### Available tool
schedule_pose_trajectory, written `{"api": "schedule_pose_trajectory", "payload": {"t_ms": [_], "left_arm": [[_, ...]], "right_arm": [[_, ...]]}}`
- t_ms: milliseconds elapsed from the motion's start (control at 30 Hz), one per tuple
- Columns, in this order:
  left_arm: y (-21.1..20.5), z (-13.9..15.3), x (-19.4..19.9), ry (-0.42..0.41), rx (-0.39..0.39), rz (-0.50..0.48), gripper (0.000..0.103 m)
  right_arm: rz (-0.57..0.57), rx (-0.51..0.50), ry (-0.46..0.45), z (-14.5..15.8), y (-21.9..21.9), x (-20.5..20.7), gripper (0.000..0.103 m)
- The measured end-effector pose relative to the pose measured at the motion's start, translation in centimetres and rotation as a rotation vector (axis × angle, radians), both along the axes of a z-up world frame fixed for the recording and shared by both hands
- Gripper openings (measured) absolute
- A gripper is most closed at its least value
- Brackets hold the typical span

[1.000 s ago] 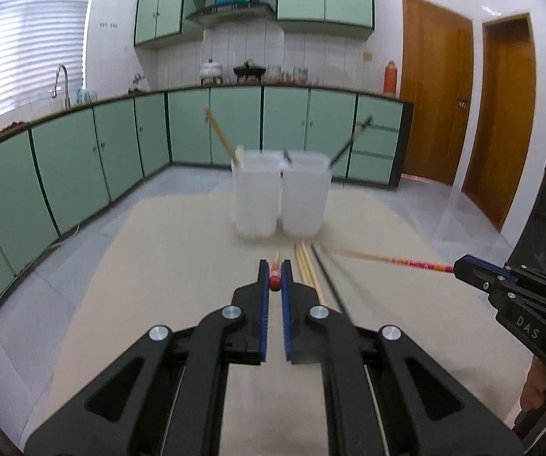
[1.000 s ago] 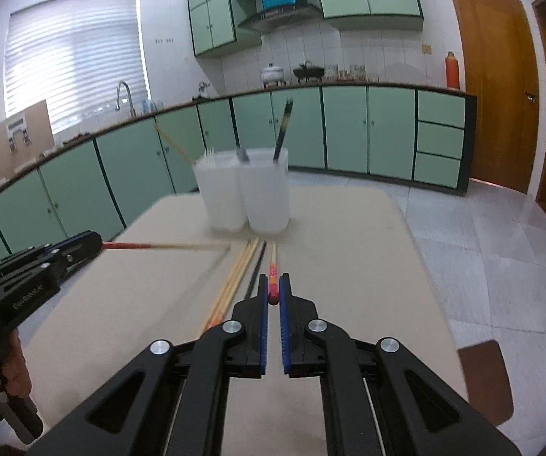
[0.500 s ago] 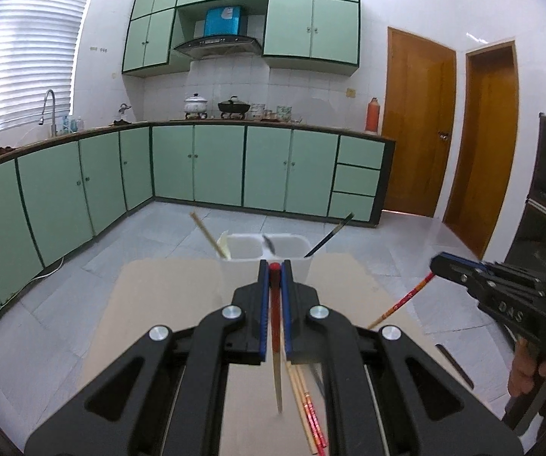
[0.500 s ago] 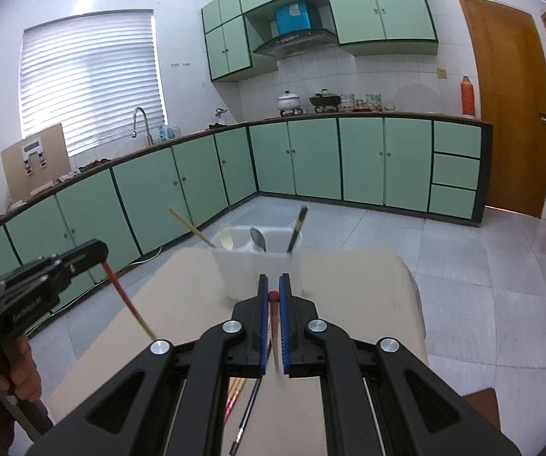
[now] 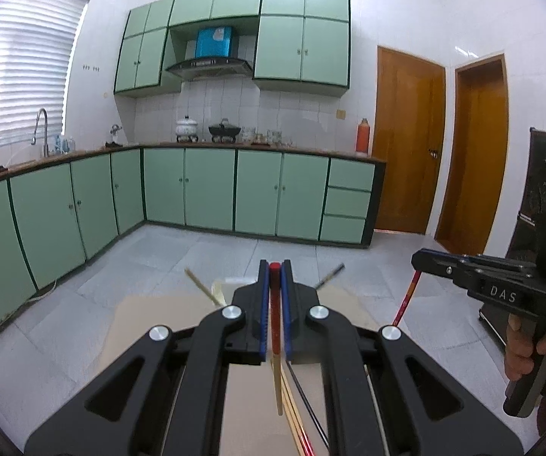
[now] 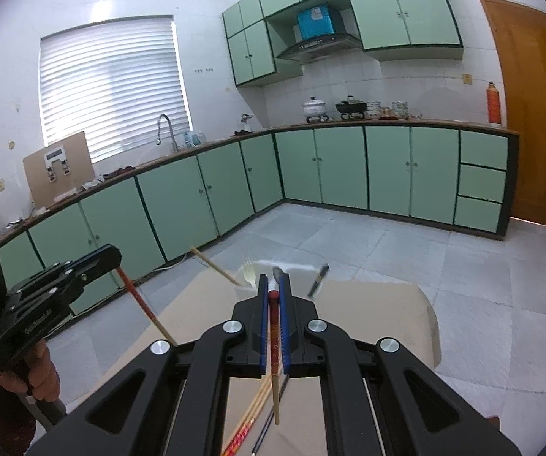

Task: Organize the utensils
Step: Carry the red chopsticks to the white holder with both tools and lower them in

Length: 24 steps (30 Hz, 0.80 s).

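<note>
Centre of left wrist view: left gripper (image 5: 275, 266), jaws pinching red-topped chopstick (image 5: 275, 326) by its painted end, bare tip hanging down over beige table (image 5: 151, 326). Centre of right wrist view: right gripper (image 6: 273, 285) same, jaws clamped on second red-topped chopstick (image 6: 274, 349). Both held by top, likely so tips drop first into white holder (image 6: 295, 268) just beyond fingers, upper middle of frame. Holder has fork, spoon, wooden stick, dark utensil. Loose chopsticks (image 6: 252, 414) on table, lower centre, unsorted.
</note>
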<state>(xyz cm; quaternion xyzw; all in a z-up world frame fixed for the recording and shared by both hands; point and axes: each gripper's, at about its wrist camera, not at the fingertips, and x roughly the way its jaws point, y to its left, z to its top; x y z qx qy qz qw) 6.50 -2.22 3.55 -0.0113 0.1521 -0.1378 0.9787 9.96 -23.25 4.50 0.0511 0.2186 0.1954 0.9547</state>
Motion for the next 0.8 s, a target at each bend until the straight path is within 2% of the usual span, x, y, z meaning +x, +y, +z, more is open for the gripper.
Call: {"api": "schedule_pose_trajectory", "payload": {"t_ms": [200, 333, 500, 667, 800], "left_arm": [[0.0, 3.0, 2.7, -0.074, 0.002, 0.017, 0.005], [-0.2, 5.6, 5.4, -0.128, -0.008, 0.03, 0.005], [-1.0, 7.7, 9.3, -0.196, -0.002, 0.052, 0.005], [-1.9, 6.4, 13.4, -0.17, 0.012, 0.068, 0.005], [-2.4, 3.5, 16.3, -0.099, 0.039, 0.083, 0.005]], "right_arm": [[0.017, 0.025, -0.066, 3.5, 0.4, 2.9, 0.005], [0.005, 0.04, -0.126, 6.3, 0.5, 5.4, 0.005], [-0.04, 0.035, -0.181, 8.1, 0.7, 9.0, 0.005], [-0.079, 0.009, -0.193, 6.7, 1.3, 12.7, 0.005], [-0.091, 0.002, -0.156, 4.1, 1.8, 14.8, 0.005]]}}
